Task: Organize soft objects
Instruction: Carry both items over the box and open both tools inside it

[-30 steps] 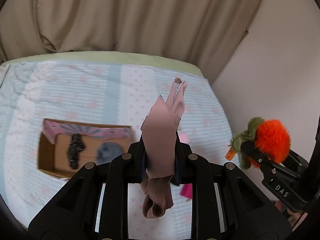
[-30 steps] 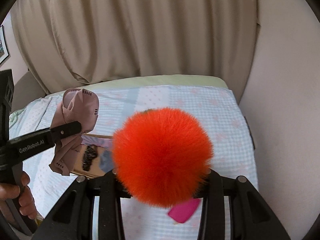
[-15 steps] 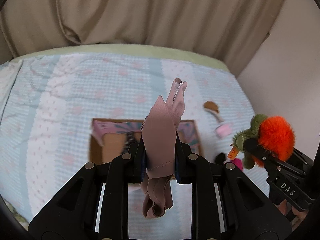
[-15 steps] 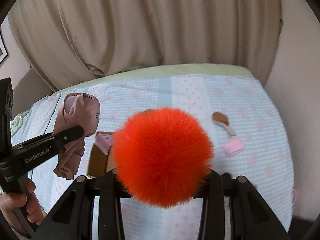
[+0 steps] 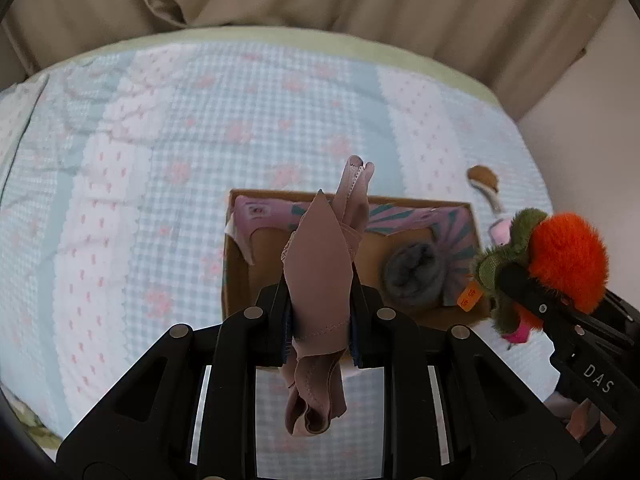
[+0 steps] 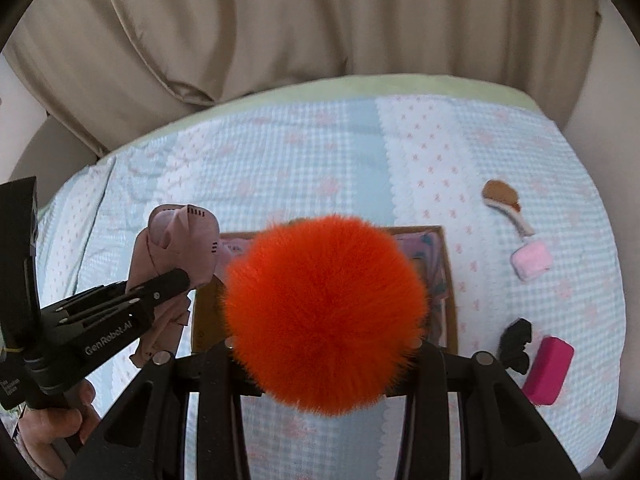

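Note:
My left gripper (image 5: 320,322) is shut on a folded mauve fabric piece (image 5: 320,276) and holds it above the near edge of an open cardboard box (image 5: 236,276). A grey fuzzy item (image 5: 414,276) lies inside the box. My right gripper (image 6: 324,350) is shut on an orange fluffy plush with green leaves (image 6: 326,308), held above the box (image 6: 450,280). The plush (image 5: 568,260) and the right gripper (image 5: 532,300) also show at the right of the left wrist view. The left gripper (image 6: 172,280) and fabric (image 6: 180,240) show at the left of the right wrist view.
The box sits on a bed with a pale blue checked cover (image 6: 320,160). Right of the box lie a brown plush drumstick (image 6: 502,198), a light pink soft block (image 6: 532,260), a black item (image 6: 516,344) and a magenta block (image 6: 548,368). Beige curtains (image 6: 320,20) hang behind.
Both views have swung so the box now lies centred under the two grippers and nearer. Both grippers keep their hold on the fabric and the plush.

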A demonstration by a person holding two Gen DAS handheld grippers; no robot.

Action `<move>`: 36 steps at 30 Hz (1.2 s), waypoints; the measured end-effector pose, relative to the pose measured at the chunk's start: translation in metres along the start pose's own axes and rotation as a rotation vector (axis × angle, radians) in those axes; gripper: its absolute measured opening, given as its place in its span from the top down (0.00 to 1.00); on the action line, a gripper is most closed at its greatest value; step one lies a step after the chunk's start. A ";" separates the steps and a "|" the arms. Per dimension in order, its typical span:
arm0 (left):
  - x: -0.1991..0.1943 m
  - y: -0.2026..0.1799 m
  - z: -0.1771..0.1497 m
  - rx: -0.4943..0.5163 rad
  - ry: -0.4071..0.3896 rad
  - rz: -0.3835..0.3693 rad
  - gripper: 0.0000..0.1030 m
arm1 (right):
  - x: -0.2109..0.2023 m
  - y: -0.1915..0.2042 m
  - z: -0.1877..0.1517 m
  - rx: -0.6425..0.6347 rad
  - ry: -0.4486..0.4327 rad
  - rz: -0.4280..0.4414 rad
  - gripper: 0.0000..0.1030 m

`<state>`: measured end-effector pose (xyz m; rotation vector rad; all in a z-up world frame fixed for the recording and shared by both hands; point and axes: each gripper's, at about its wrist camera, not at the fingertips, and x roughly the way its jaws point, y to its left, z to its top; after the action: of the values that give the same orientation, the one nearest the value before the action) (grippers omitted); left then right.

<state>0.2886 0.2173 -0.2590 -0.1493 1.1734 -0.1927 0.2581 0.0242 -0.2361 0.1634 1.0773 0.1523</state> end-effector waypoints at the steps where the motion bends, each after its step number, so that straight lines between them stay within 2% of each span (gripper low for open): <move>1: 0.005 0.001 0.000 0.000 0.008 0.005 0.82 | 0.007 0.001 0.001 -0.005 0.014 0.001 0.66; 14: 0.101 0.009 -0.008 -0.012 0.160 0.081 0.82 | 0.127 -0.012 0.017 -0.004 0.226 0.038 0.66; 19: 0.132 0.010 -0.015 -0.001 0.217 0.093 0.82 | 0.156 -0.022 0.021 0.025 0.294 0.060 0.66; 25: 0.148 0.003 -0.019 0.039 0.257 0.104 0.82 | 0.171 -0.028 0.027 0.044 0.333 0.094 0.66; 26: 0.148 0.001 -0.019 0.048 0.255 0.104 0.79 | 0.174 -0.029 0.029 0.051 0.342 0.102 0.65; 28: 0.147 -0.003 -0.019 0.070 0.242 0.109 0.53 | 0.178 -0.030 0.031 0.053 0.360 0.104 0.55; 29: 0.146 -0.005 -0.019 0.080 0.239 0.103 0.18 | 0.179 -0.030 0.032 0.056 0.366 0.103 0.41; 30: 0.144 -0.008 -0.020 0.093 0.233 0.097 0.01 | 0.180 -0.030 0.032 0.062 0.366 0.102 0.18; 32: 0.139 -0.013 -0.024 0.111 0.204 0.104 0.00 | 0.181 -0.030 0.033 0.060 0.364 0.117 0.00; 36: 0.133 -0.022 -0.030 0.133 0.209 0.091 0.00 | 0.178 -0.029 0.032 0.046 0.373 0.109 0.00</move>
<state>0.3089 0.1654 -0.3857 0.0428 1.3678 -0.2086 0.3706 0.0303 -0.3810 0.2422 1.4453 0.2633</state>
